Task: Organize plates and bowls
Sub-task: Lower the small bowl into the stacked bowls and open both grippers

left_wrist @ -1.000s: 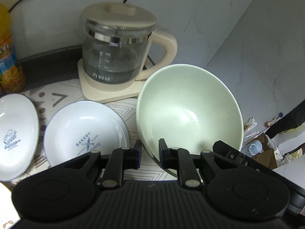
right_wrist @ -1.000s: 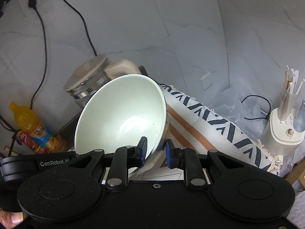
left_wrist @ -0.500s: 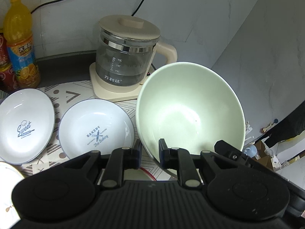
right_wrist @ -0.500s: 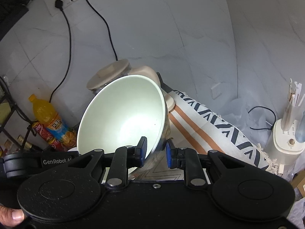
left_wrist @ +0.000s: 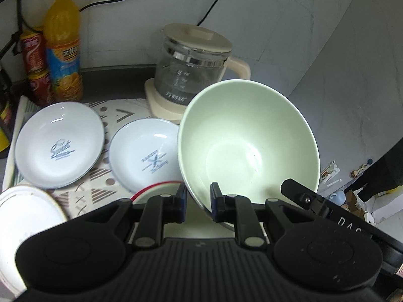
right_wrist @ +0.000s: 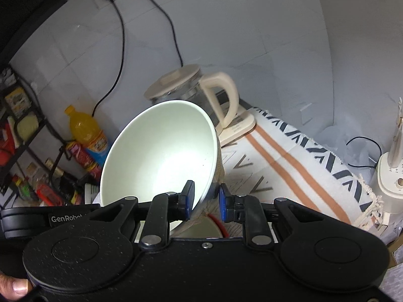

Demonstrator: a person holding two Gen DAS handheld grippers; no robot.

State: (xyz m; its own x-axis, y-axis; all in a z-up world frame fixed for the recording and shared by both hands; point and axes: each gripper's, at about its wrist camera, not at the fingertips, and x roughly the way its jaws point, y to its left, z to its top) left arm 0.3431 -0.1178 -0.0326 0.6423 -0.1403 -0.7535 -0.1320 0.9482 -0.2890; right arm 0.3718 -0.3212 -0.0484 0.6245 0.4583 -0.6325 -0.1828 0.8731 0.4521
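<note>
A large pale green bowl (left_wrist: pixel 246 146) hangs tilted above the table, held by its near rim from two sides. My left gripper (left_wrist: pixel 199 198) is shut on the rim, one pad inside and one outside. My right gripper (right_wrist: pixel 206 198) is shut on the same bowl (right_wrist: pixel 161 151) in the same way. Two white plates with blue print (left_wrist: pixel 60 146) (left_wrist: pixel 146 156) lie on the patterned cloth to the left. A gold-edged white plate (left_wrist: pixel 22 216) sits at the lower left. A red-rimmed bowl (left_wrist: pixel 156 188) lies directly under the grippers, mostly hidden.
A glass kettle (left_wrist: pixel 194 60) on its cream base stands behind the bowl by the wall. An orange drink bottle (left_wrist: pixel 64 45) and red cans (left_wrist: pixel 35 65) stand at the back left. A cream appliance (right_wrist: pixel 393 176) is at the far right, and a rack of jars (right_wrist: pixel 22 125) at the left.
Both grippers have pulled back with the bowl in them. The kettle has receded, and the plates, bottle, cans and red-rimmed bowl have come into view.
</note>
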